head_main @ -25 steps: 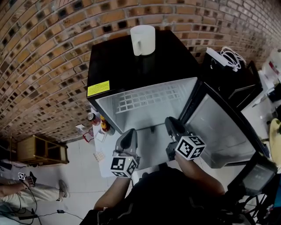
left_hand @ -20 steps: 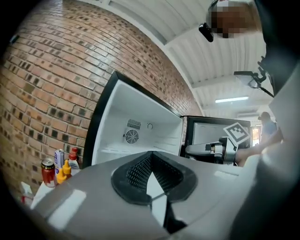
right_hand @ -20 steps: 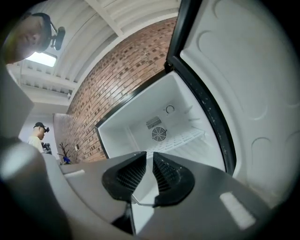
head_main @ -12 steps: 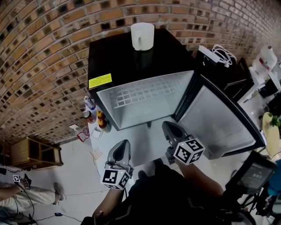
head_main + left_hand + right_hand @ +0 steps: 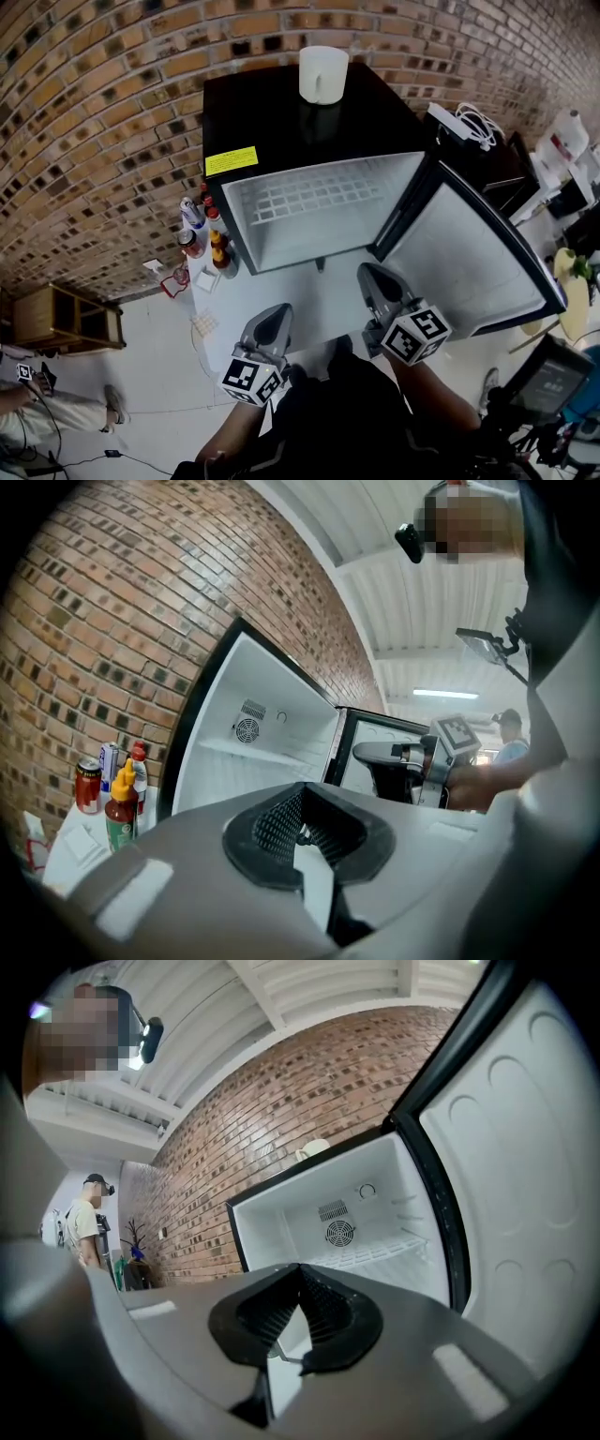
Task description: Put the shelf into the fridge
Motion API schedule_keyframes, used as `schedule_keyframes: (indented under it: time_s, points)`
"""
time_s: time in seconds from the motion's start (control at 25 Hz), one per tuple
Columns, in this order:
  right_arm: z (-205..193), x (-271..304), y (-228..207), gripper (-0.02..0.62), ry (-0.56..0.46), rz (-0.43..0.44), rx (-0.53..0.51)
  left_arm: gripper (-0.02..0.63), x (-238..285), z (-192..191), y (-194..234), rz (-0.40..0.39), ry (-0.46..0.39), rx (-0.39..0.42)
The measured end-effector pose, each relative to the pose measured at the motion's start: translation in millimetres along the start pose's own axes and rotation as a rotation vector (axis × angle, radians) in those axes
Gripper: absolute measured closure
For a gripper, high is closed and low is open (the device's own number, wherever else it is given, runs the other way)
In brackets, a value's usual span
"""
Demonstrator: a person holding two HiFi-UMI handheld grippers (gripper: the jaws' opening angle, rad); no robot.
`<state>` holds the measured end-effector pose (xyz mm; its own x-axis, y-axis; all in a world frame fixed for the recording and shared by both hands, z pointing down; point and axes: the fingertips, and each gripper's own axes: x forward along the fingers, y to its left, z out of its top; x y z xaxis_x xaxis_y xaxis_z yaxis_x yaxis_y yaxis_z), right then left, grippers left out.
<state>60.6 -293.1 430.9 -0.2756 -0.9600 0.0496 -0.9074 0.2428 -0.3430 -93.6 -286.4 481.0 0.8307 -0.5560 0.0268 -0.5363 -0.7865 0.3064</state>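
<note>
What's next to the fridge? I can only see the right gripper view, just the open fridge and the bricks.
Observer: A sauce bottle and a red can stand beside the fridge, on the side away from its open door, near the brick wall.
Operator: Is my other gripper holding something?
Observer: No, the left gripper is shut, with nothing between its jaws.
Operator: Is anything stuck on the fridge?
Observer: Yes, a yellow sticker sits on its top, at the front corner nearest the sauce bottle.
</note>
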Motion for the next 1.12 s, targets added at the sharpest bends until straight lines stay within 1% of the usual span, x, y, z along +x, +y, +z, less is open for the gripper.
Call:
schedule_keyframes:
  time_s: [0.12,0.32,0.4,0.52,0.6,0.64,0.68,0.8,0.92,0.96,1.04,1.12]
  points:
    - [7,0,-2,0.589,0.001,0.002,-0.015,0.594,-1,11,-2,-0.011,-0.016,0.007]
    - [5,-5,-19,0.589,0.043,0.013,-0.027,0.594,2,14,-10,0.039,-0.007,0.098]
    - [16,-9,-26,0.589,0.035,0.035,-0.037,0.594,8,21,-16,0.059,-0.010,0.106]
    - [35,-18,-32,0.589,0.030,0.065,-0.070,0.594,14,31,-20,0.130,-0.024,0.105]
    - [44,-24,-39,0.589,0.041,0.060,-0.103,0.594,16,38,-18,0.193,-0.041,0.125]
    - [48,-27,-44,0.589,0.044,0.057,-0.118,0.594,19,41,-19,0.207,-0.050,0.130]
    - [53,-30,-48,0.589,0.043,0.060,-0.128,0.594,24,45,-23,0.204,-0.060,0.128]
    - [64,-39,-56,0.589,0.033,0.084,-0.127,0.594,33,56,-41,0.151,-0.085,0.115]
    - [72,-44,-60,0.589,0.022,0.093,-0.124,0.594,33,76,-58,0.100,-0.119,0.060]
    - [76,-45,-61,0.589,0.017,0.098,-0.128,0.594,33,86,-63,0.091,-0.132,0.053]
    - [81,-48,-65,0.589,0.012,0.097,-0.139,0.594,36,100,-72,0.099,-0.135,0.076]
    - [80,-54,-69,0.589,0.020,0.096,-0.131,0.594,37,104,-74,0.118,-0.124,0.091]
